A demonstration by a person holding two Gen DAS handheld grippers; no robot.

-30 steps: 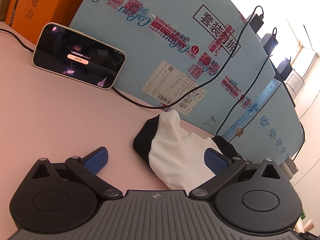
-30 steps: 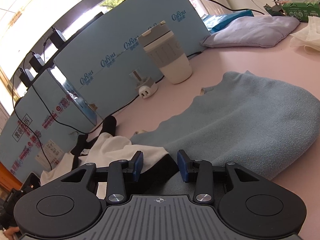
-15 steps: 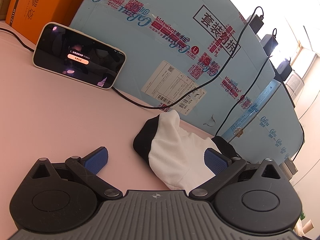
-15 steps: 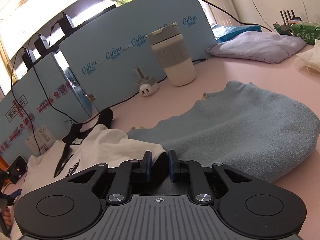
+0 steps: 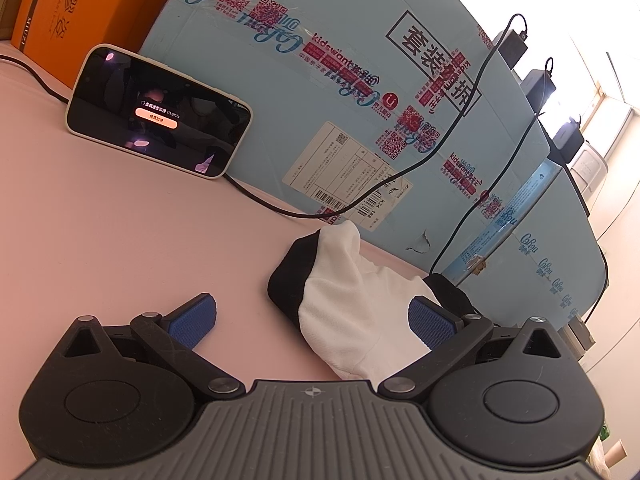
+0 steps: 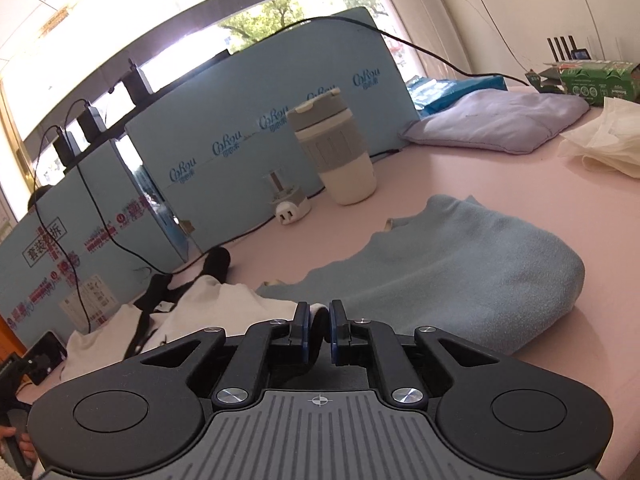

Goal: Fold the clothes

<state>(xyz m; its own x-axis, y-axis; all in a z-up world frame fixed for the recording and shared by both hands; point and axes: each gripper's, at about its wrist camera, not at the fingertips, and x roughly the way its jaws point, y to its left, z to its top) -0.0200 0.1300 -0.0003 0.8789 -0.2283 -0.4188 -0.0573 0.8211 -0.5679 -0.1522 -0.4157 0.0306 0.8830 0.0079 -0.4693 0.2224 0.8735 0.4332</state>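
Note:
A white garment with black trim (image 5: 352, 300) lies on the pink table. In the left wrist view its black-cuffed sleeve end lies between the fingers of my left gripper (image 5: 312, 320), which is open around it without pinching. In the right wrist view the same garment (image 6: 208, 304) lies at lower left. My right gripper (image 6: 319, 326) is shut on a black-edged fold of it and holds it just above the table.
A folded light blue fleece (image 6: 460, 272) lies right of the right gripper. A cup (image 6: 340, 152), a white plug (image 6: 288, 208), a lilac cushion (image 6: 500, 120) and blue foam boards (image 5: 360, 80) with cables line the back. A phone (image 5: 156, 112) leans at left.
My right gripper has closed from open onto the garment's edge and lifted it a little. The left gripper has not moved.

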